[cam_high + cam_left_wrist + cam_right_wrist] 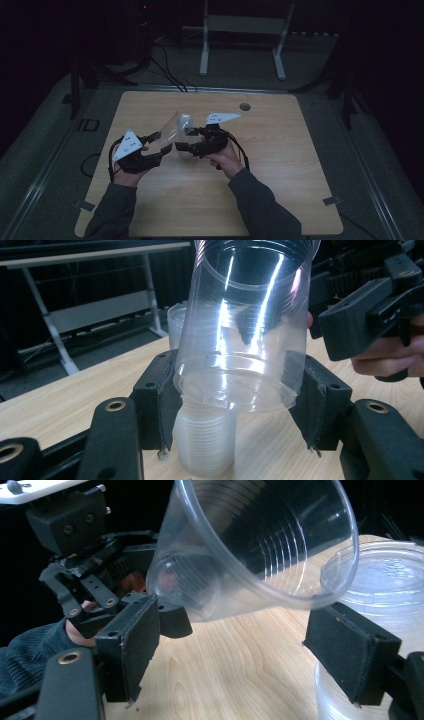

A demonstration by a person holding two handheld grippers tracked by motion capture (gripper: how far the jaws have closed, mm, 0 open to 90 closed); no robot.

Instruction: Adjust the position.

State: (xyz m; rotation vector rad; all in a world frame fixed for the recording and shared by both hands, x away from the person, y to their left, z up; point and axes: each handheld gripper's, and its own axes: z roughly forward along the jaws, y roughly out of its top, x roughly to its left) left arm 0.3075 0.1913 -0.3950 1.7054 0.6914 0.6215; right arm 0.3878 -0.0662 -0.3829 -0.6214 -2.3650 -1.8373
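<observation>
Tilting above the tabletop [280, 165], an empty clear cup [245, 335] is clamped by the left gripper [235, 405], while the right gripper [230, 645] is held released beside a cup stack [385, 605].

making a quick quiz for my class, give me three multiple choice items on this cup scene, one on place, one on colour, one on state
1. Where does the stack of cups stand?
A. on the wooden table
B. on the floor
C. on a shelf

2. What colour is the cup held up in the air?
A. red
B. clear
C. solid blue

3. How does the right tool stand?
A. shut on the cup
B. shut on nothing
C. open

Answers:
1 A: the stack of cups rests on the pale wood of the table.
2 B: the clear cup lets the things behind it show through.
3 C: the jaws of the right tool stand wide apart either side of the cup's rim, while the left tool clamps its base.
</observation>
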